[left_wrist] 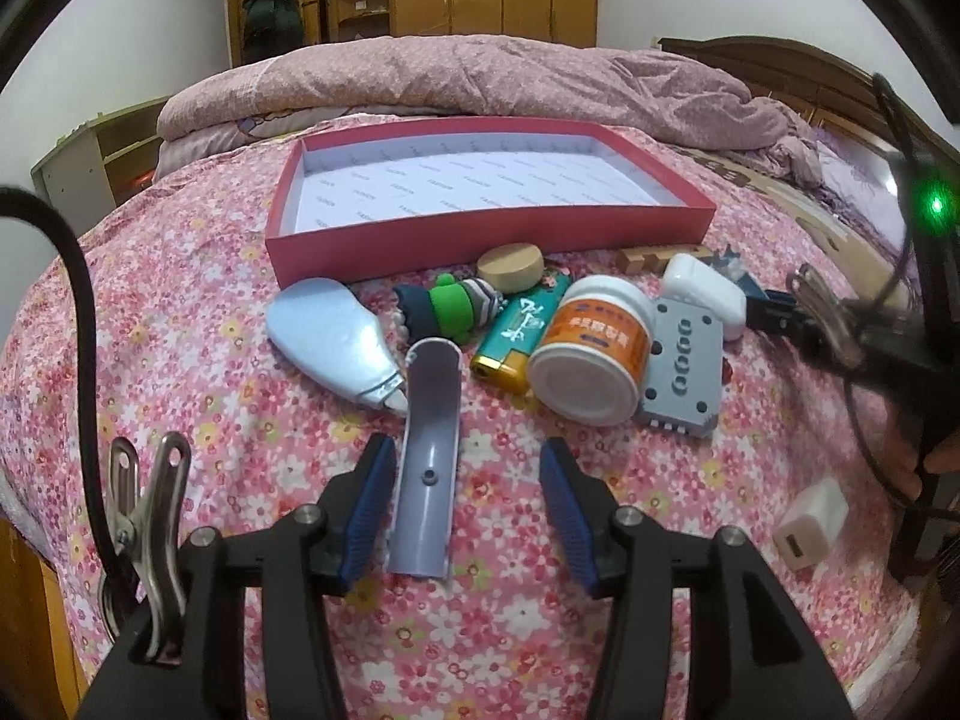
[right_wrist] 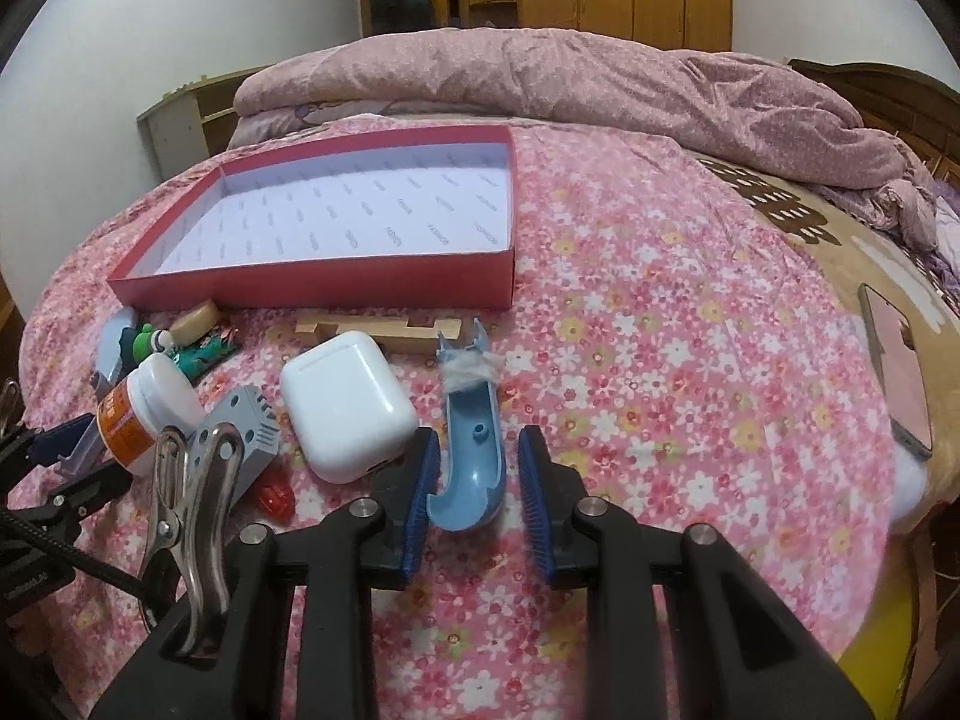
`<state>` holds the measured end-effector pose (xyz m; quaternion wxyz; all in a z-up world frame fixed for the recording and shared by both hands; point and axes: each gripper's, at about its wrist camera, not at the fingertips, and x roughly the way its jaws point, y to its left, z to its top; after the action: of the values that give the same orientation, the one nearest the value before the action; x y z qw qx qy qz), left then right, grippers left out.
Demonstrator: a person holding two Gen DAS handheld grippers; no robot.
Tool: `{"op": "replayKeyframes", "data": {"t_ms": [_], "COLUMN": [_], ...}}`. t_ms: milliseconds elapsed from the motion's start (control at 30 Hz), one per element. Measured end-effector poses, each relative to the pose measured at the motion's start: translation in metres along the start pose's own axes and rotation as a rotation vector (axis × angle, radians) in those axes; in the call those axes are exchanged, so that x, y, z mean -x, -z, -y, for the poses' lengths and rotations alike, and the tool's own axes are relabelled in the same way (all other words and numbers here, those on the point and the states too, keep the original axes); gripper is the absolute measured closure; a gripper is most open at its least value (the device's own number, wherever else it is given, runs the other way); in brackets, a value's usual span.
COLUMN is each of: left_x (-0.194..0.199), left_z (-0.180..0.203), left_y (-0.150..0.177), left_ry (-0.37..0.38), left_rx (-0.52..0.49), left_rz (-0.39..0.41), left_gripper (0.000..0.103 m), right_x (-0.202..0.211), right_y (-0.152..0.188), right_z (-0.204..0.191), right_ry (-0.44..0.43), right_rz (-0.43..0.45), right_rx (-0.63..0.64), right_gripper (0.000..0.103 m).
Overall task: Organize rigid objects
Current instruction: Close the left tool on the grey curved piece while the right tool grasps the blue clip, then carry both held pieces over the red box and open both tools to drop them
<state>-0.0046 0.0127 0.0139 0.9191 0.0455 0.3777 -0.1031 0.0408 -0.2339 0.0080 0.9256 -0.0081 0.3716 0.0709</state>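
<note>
Jaws of the left gripper point(left_wrist: 468, 480) stand partly open astride the grey channel point(left_wrist: 429, 450), whose long axis runs far toward the red box point(left_wrist: 480, 234); the right gripper point(right_wrist: 474, 474) jaws are closed on the blue scoop point(right_wrist: 471, 456).

1. The left gripper point(left_wrist: 468, 504) has two black arms of matte plastic, and each arm ends in a dark blue pad with fine ribs.
2. A round silver screw head sits on each black arm, near the root of the pad.
3. A shiny metal spring clip point(left_wrist: 150, 540) stands at 9 o'clock of the left gripper, with holes in its two flat handles.
4. A thick black cable point(left_wrist: 78, 324) runs up from this clip in a curve.
5. The right gripper point(right_wrist: 474, 498) has the same build: black arms, blue ribbed pads, silver screw heads.
6. It also carries a metal clip point(right_wrist: 192, 516) at 9 o'clock, and a black braided cable point(right_wrist: 66, 558) passes below it.
</note>
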Motion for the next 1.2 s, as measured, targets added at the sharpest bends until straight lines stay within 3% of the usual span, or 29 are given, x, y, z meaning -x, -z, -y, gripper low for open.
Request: {"op": "replayKeyframes", "data": {"t_ms": [67, 133, 233, 533, 833, 1000, 1200], "left_x": [0.000, 0.001, 0.003, 0.024, 0.037, 0.047, 0.048], "left_z": [-0.001, -0.003, -0.011, -0.021, -0.021, -0.026, -0.023], "left_y": [0.000, -0.001, -0.001, -0.002, -0.014, -0.023, -0.044], "left_ry": [-0.008, 0.001, 0.017, 0.065, 0.067, 0.100, 0.087], "left_rx": [-0.002, 0.010, 0.056, 0.096, 0.098, 0.121, 0.094], "left_rz": [0.005, 0.007, 0.006, 0.041, 0.078, 0.094, 0.112], "left_gripper": [0.059, 0.075, 0.084, 0.084, 0.084, 0.084, 0.084], "right_x": [0.001, 0.003, 0.006, 0.016, 0.021, 0.028, 0.035], "right_y": [0.000, 0.001, 0.004, 0.010, 0.009, 0.006, -0.005], "right_z": [0.001, 0.002, 0.002, -0.002, -0.005, -0.009, -0.010], "right_ry": [-0.007, -0.029, -0.061, -0.091, -0.112, -0.133, -0.156], "right_rz": [-0.004, -0.011, -0.015, -0.011, -0.005, 0.015, 0.027], "right_rx": [-0.021, -0.045, -0.066, -0.070, -0.071, -0.067, -0.059], "right_gripper": [0.085, 0.085, 0.085, 0.085, 0.085, 0.085, 0.085]}}
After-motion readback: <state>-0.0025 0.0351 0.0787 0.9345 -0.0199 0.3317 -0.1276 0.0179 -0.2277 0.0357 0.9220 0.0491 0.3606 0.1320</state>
